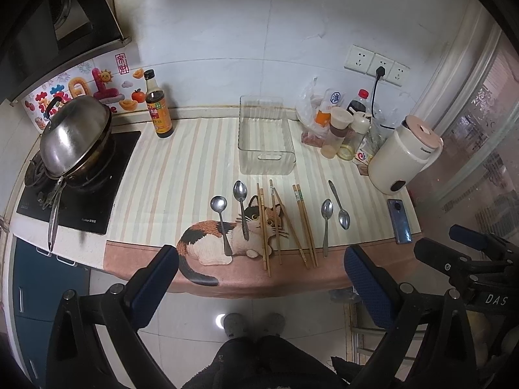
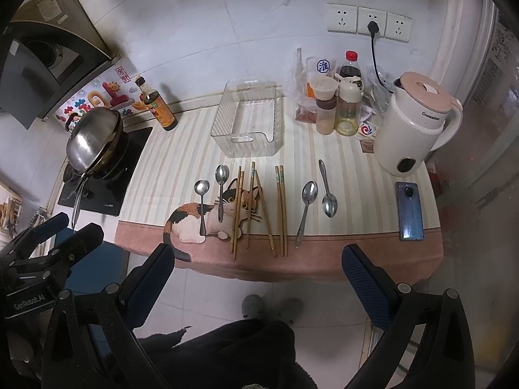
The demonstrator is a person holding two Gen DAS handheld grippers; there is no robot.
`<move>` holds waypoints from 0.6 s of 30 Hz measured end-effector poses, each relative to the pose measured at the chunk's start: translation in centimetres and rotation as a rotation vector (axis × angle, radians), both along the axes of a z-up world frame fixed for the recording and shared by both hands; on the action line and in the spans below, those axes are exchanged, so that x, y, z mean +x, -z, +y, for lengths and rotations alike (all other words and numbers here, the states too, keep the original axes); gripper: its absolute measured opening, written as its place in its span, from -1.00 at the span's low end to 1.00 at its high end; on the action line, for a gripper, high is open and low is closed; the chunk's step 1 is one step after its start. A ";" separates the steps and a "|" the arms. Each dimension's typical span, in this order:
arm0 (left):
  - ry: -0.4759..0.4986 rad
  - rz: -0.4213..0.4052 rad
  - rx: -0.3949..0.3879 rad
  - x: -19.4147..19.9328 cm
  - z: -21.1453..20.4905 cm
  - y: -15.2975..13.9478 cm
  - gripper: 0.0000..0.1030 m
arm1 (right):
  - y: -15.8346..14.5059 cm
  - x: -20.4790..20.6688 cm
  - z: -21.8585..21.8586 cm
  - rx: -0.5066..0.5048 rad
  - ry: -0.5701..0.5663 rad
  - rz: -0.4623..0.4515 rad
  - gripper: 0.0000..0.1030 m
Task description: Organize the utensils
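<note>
On the striped cat mat [image 1: 168,175] lie several spoons and chopsticks. Two spoons [image 1: 221,217] [image 1: 241,204] rest at the left over the cat print, two more spoons [image 1: 326,220] [image 1: 340,207] lie at the right. Wooden chopsticks [image 1: 301,223] [image 2: 281,207] lie between them in pairs. An empty clear plastic bin [image 1: 264,136] [image 2: 248,120] stands behind them. My left gripper [image 1: 261,275] hangs open in front of the counter edge, nothing between its fingers. My right gripper [image 2: 259,272] is likewise open and empty, held back from the counter.
A lidded wok [image 1: 76,136] sits on the stove at left, a sauce bottle [image 1: 158,107] beside it. Condiment jars [image 1: 340,129], a white kettle [image 1: 402,155] and a blue phone [image 1: 400,217] crowd the right side. A person's legs and slippers [image 1: 253,324] are below.
</note>
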State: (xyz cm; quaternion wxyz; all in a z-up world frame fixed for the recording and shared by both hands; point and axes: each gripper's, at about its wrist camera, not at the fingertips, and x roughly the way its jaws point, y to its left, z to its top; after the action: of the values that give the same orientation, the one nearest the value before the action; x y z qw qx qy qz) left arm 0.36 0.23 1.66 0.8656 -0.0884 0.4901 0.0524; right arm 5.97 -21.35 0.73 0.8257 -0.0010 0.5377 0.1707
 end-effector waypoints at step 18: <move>-0.001 -0.001 -0.008 0.4 -0.7 0.3 1.00 | -0.3 0.5 -0.2 0.001 -0.003 -0.002 1.00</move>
State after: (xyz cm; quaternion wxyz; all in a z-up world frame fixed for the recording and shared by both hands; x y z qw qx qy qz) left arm 0.75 -0.46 1.39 0.8654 -0.0922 0.4900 0.0510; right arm 6.42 -21.52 1.04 0.8259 -0.0016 0.5368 0.1722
